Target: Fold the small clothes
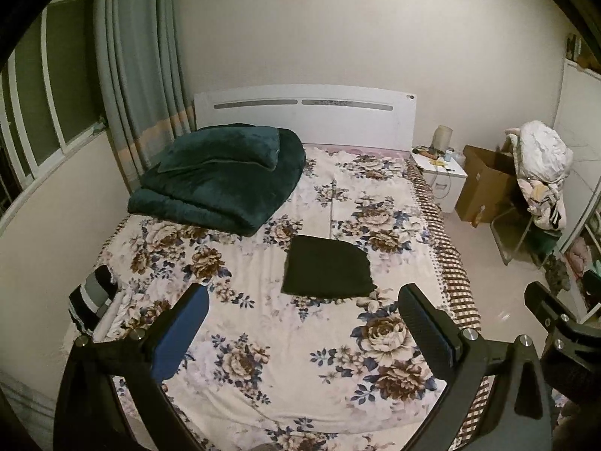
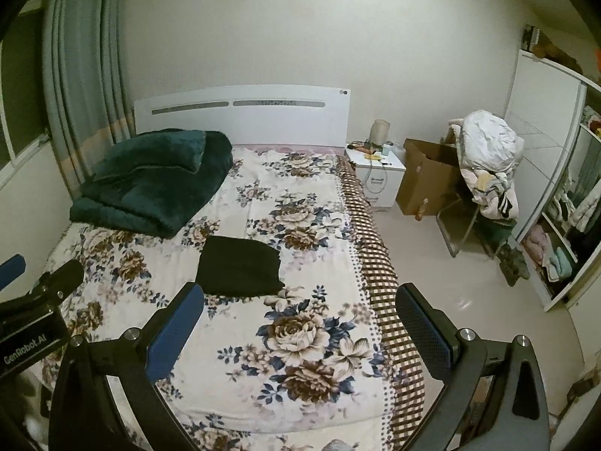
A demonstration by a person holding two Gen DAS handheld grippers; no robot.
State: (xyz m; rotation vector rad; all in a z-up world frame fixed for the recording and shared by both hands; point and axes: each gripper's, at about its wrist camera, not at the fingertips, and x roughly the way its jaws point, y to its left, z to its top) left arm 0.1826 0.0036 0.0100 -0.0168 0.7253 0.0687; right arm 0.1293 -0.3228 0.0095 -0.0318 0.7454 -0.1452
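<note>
A black garment (image 1: 326, 268) lies folded into a flat rectangle in the middle of the floral bed sheet (image 1: 278, 338); it also shows in the right wrist view (image 2: 240, 267). My left gripper (image 1: 302, 323) is open and empty, held above the bed's near part, well short of the garment. My right gripper (image 2: 298, 323) is open and empty, held above the bed's right side. A striped black, grey and white piece of clothing (image 1: 92, 298) lies at the bed's left edge.
A folded dark green blanket (image 1: 221, 176) lies at the bed's far left by the white headboard (image 1: 300, 120). A nightstand (image 2: 377, 173), cardboard box (image 2: 428, 176) and a chair piled with clothes (image 2: 488, 158) stand right of the bed. A wardrobe (image 2: 556, 203) lines the right wall.
</note>
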